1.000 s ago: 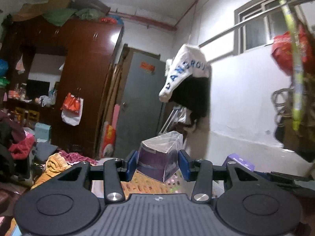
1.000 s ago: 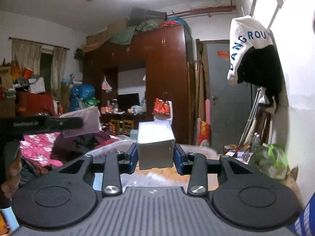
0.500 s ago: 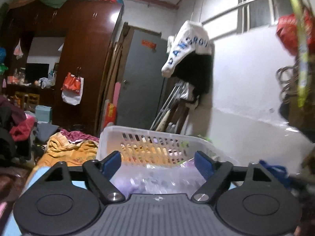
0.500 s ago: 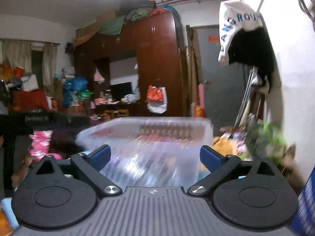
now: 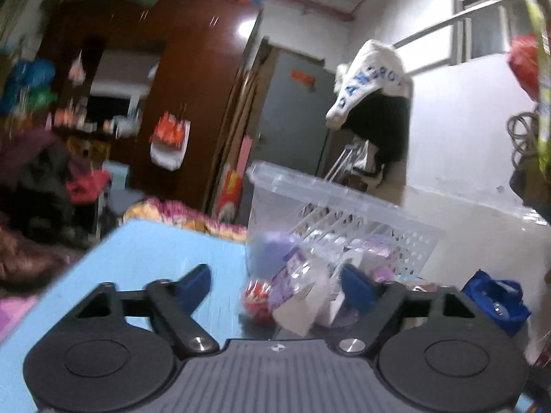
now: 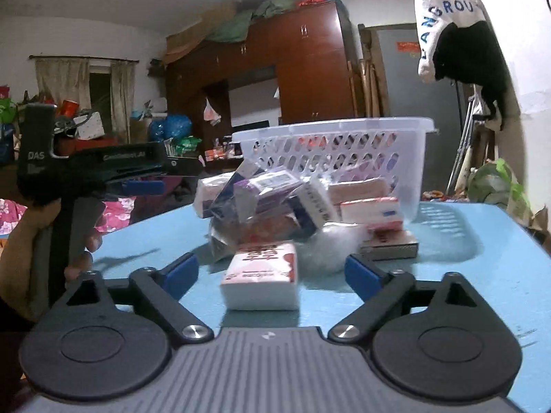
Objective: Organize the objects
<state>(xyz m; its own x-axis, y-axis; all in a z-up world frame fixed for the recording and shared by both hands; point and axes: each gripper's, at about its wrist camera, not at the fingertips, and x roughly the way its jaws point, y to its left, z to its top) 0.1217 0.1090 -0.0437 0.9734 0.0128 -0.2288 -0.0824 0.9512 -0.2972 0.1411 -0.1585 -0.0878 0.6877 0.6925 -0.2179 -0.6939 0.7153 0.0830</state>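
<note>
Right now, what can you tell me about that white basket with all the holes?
The white basket looks like thin, see-through plastic. Rows of small holes run along its walls, and a smooth rim goes round the top. It stands upright on the blue table, at the far side. Tissue packs show through the holes inside it, and more packs are heaped on the table against its front wall. Neither hand-held gripper touches it.

Ahead — packet pile, basket
</note>
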